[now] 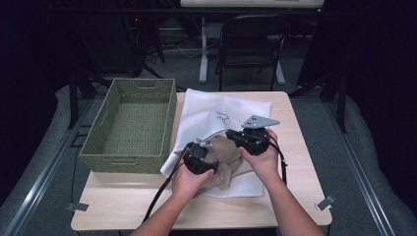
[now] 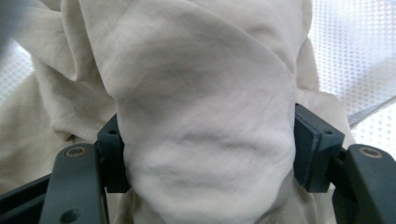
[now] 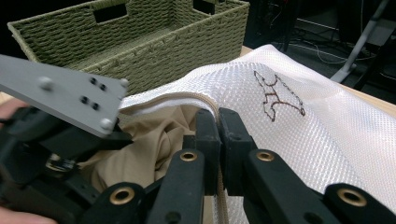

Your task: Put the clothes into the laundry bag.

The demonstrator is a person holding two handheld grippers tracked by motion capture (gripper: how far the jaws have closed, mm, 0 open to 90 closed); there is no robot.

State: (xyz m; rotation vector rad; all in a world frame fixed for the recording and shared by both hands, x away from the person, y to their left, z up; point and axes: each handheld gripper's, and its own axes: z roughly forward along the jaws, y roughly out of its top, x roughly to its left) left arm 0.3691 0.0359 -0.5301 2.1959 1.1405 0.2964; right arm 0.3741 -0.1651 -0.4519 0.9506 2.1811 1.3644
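Note:
A white mesh bag with a small embroidered mark lies on the table, its zippered mouth facing the person. A beige garment sits partly inside that mouth. My left gripper is shut on a thick fold of the beige garment, which bulges between the jaws. My right gripper is shut on the bag's zipper edge, its fingertips pinching the rim and holding it up over the garment. The left gripper shows close on the left in the right gripper view.
A green woven basket stands empty on the table's left, right beside the bag. Bare wood runs along the table's front edge and right side. A folding chair stands beyond the far edge.

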